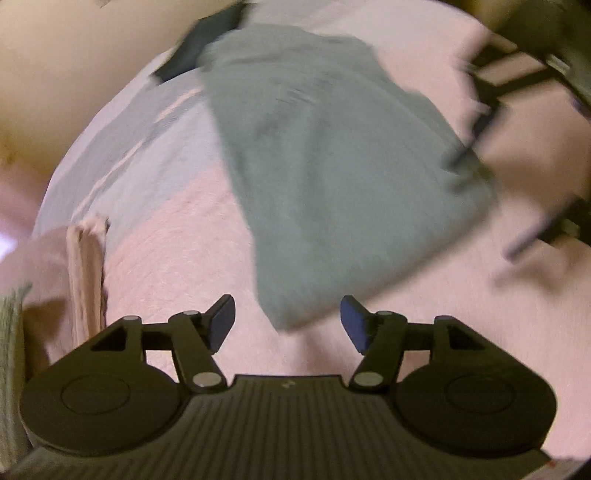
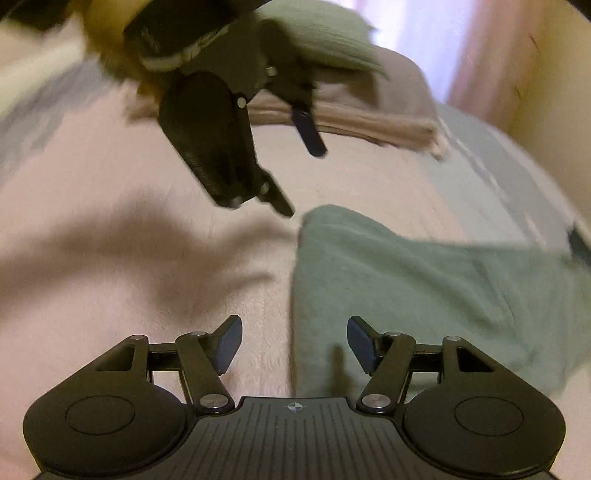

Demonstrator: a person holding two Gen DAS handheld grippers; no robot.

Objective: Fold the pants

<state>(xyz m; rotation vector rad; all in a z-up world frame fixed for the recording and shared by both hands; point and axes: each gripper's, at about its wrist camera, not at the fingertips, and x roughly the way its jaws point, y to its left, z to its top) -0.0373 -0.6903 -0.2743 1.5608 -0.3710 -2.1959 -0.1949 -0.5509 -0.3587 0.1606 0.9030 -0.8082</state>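
Note:
The green pants [image 1: 314, 166] lie folded into a thick oblong on the pink bedcover [image 1: 177, 266]. My left gripper [image 1: 288, 314] hovers open just short of their near corner, with nothing between its fingers. In the right wrist view the pants [image 2: 424, 280] spread to the right. My right gripper [image 2: 295, 332] is open above their left edge and holds nothing. The left gripper [image 2: 301, 181] also shows there, open and in the air beyond the pants' far corner. The right gripper's blurred dark frame [image 1: 524, 81] appears at the upper right of the left wrist view.
A stack of folded beige cloth [image 2: 351, 118] with a green ribbed piece [image 2: 325, 33] on it lies at one end of the bed. A pale blue striped sheet [image 1: 122, 158] and a dark blue item [image 1: 199, 48] lie beside the pants. A cream wall [image 1: 55, 74] borders the bed.

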